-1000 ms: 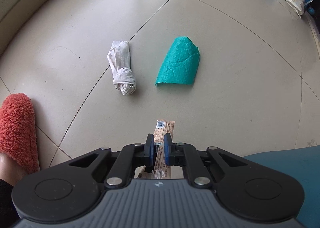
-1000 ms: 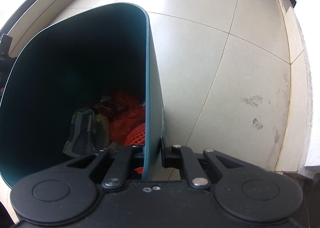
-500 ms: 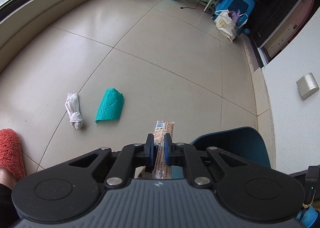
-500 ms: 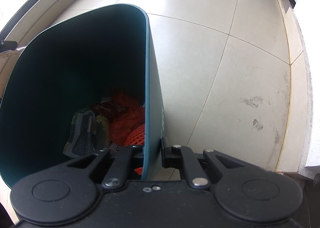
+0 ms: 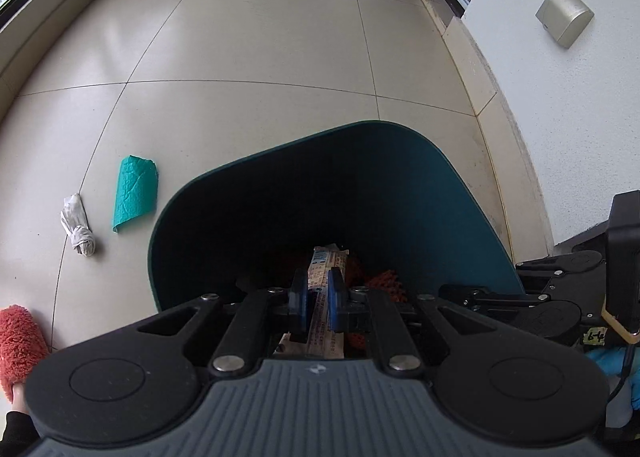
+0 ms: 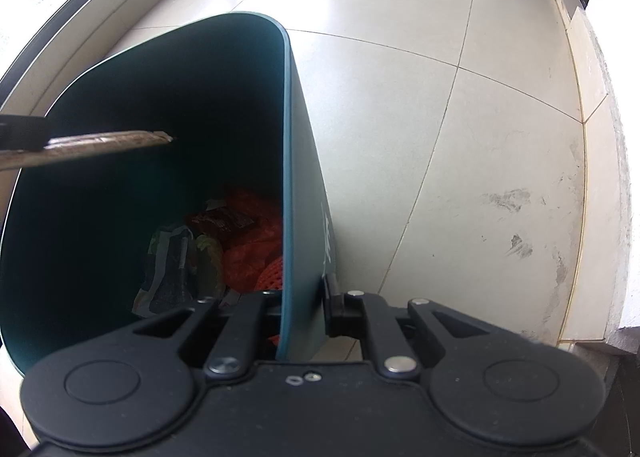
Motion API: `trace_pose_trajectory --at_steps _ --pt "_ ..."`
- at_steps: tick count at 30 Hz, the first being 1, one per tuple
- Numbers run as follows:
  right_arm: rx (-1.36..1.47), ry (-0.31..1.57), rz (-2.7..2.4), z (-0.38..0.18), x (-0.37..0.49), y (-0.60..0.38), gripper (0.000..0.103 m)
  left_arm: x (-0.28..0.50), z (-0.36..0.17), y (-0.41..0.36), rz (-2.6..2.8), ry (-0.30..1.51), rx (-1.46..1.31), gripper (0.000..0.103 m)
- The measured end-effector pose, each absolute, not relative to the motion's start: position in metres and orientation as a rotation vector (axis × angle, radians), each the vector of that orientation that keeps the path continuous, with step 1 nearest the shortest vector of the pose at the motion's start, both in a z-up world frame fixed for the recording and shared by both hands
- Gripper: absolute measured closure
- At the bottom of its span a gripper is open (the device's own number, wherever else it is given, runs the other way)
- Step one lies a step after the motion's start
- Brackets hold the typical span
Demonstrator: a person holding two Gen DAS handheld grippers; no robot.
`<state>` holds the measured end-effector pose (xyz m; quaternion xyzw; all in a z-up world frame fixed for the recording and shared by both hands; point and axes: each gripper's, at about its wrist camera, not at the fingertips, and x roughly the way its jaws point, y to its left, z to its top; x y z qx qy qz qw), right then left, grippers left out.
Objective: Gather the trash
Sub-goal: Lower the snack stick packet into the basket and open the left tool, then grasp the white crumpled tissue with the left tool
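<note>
Wrapper (image 5: 325, 277) print unreadable; bin (image 6: 120, 105) depths dark; slipper (image 5: 18, 337) cut by edge.

Tiled floor (image 5: 260, 57) bears teal paper (image 5: 135, 193), knotted rag (image 5: 78, 225).

The mouth of the teal bin (image 5: 448, 193) stands open directly beneath the left gripper (image 5: 319, 299); the right gripper (image 6: 304, 305) occupies its right-hand wall. To the left, open tile floor (image 5: 260, 41) is broken only by a green paper scrap (image 5: 135, 193) and a twisted grey rag (image 5: 78, 225).
</note>
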<state>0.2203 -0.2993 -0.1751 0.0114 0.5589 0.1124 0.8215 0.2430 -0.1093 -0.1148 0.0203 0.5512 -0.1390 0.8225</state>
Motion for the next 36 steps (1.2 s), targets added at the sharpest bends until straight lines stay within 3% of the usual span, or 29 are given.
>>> trace_pose_trajectory --at_steps 9,17,20,21,22,25,31,36 --pt "0.003 1.191 0.241 -0.175 0.219 -0.295 0.094 0.248 -0.149 -0.117 -0.36 1.267 0.026 0.094" --pt "0.004 1.193 0.238 -0.177 0.22 -0.293 0.094 0.245 -0.118 -0.082 -0.37 1.18 -0.058 0.088" --pt "0.004 1.196 0.239 -0.177 0.22 -0.293 0.094 0.247 -0.108 -0.063 -0.337 1.136 -0.085 0.074" --pt "0.005 1.198 0.238 -0.177 0.221 -0.293 0.094 0.249 -0.104 -0.054 -0.321 1.123 -0.103 0.065" --pt "0.009 1.201 0.238 -0.177 0.221 -0.293 0.094 0.254 -0.101 -0.043 -0.303 1.108 -0.134 0.049" --pt "0.021 1.206 0.236 -0.176 0.223 -0.295 0.094 0.266 -0.094 -0.013 -0.302 1.068 -0.246 0.02" --pt "0.044 1.217 0.228 -0.176 0.227 -0.299 0.093 0.3 -0.094 0.059 -0.131 1.038 -0.362 0.019" --pt "0.055 1.229 0.212 -0.174 0.231 -0.299 0.093 0.339 -0.128 0.115 0.065 1.06 -0.352 0.018"
